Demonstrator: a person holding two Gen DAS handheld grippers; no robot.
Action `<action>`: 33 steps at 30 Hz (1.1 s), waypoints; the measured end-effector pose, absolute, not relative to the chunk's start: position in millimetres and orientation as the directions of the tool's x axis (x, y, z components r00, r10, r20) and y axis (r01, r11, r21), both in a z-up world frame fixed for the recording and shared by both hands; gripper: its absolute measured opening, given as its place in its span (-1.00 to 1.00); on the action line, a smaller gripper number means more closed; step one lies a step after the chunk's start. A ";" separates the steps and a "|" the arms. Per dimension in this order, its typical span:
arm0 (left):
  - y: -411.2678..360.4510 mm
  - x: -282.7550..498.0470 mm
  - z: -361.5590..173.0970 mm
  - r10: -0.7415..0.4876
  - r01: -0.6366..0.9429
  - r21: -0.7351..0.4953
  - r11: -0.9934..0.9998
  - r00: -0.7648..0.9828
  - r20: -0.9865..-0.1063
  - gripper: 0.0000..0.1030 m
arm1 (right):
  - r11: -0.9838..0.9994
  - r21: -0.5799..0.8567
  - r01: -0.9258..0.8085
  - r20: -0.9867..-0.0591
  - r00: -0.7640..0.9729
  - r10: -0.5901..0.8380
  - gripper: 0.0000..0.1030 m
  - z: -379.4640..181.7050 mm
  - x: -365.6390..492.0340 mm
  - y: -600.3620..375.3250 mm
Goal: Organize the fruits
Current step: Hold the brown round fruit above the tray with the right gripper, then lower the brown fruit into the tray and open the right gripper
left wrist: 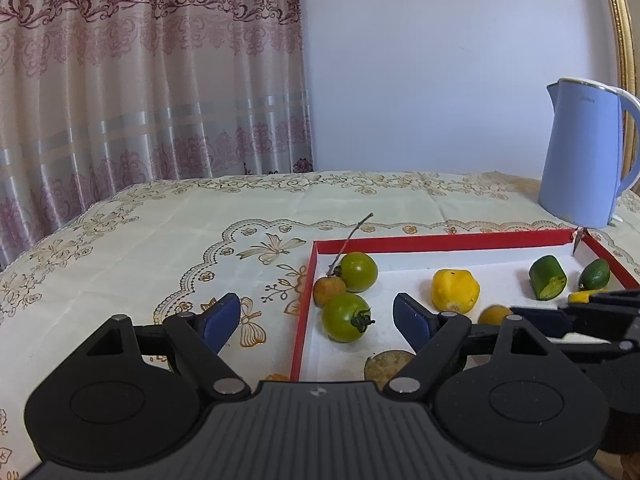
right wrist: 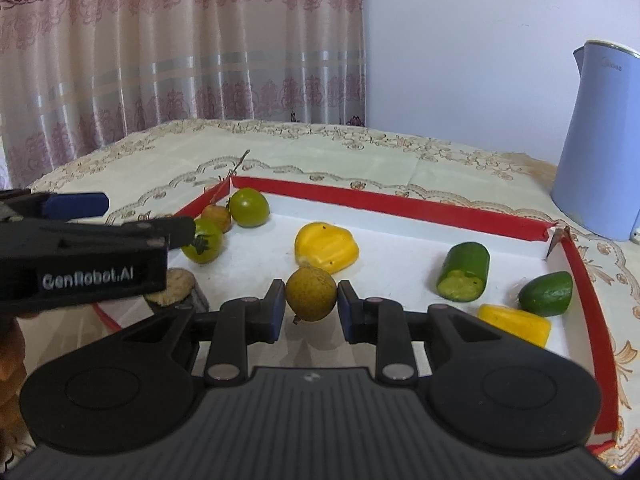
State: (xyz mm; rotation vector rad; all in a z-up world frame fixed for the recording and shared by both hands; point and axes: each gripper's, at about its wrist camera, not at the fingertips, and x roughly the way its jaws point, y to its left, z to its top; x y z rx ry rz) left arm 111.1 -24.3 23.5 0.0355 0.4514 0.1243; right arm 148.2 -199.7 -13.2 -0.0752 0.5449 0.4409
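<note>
Right gripper (right wrist: 311,309) clamped on brown round fruit (right wrist: 311,294) inside red-edged tray (right wrist: 400,208), left gripper (left wrist: 316,320) apart and empty over tray edge; next, probably lifting toward matching fruit (right wrist: 216,216) ahead-left.

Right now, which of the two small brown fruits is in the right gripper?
The brown fruit at the tray's middle, in front of the yellow piece; the right gripper is shut on it. The other brown fruit lies free between two green tomatoes.
</note>
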 end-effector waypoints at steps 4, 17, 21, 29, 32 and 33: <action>-24.4 111.1 23.5 0.127 -0.112 0.061 0.992 0.893 -0.431 0.62 | 0.897 0.050 -0.440 -0.530 0.749 0.397 -0.49 -11.6 144.2 -203.9; -23.4 111.0 23.3 0.127 -0.113 0.057 0.992 0.891 -0.435 0.62 | 0.899 0.034 -0.437 -0.534 0.752 0.386 -0.22 -12.4 143.1 -203.3; -22.8 111.1 23.3 0.125 -0.112 0.055 0.992 0.891 -0.436 0.62 | 0.900 0.030 -0.435 -0.536 0.753 0.382 -0.14 -12.6 142.4 -202.8; -21.3 111.7 23.9 0.113 -0.107 0.039 0.994 0.891 -0.441 0.63 | 0.904 0.033 -0.426 -0.534 0.757 0.376 0.15 -13.5 142.6 -203.1; -19.5 110.9 24.9 0.105 -0.105 0.025 0.994 0.891 -0.441 0.63 | 0.905 0.037 -0.423 -0.513 0.769 0.380 0.67 -10.5 140.0 -205.5; -18.9 110.7 25.0 0.105 -0.106 0.023 0.994 0.892 -0.440 0.63 | 0.908 0.036 -0.417 -0.506 0.776 0.376 0.82 -8.5 138.8 -206.6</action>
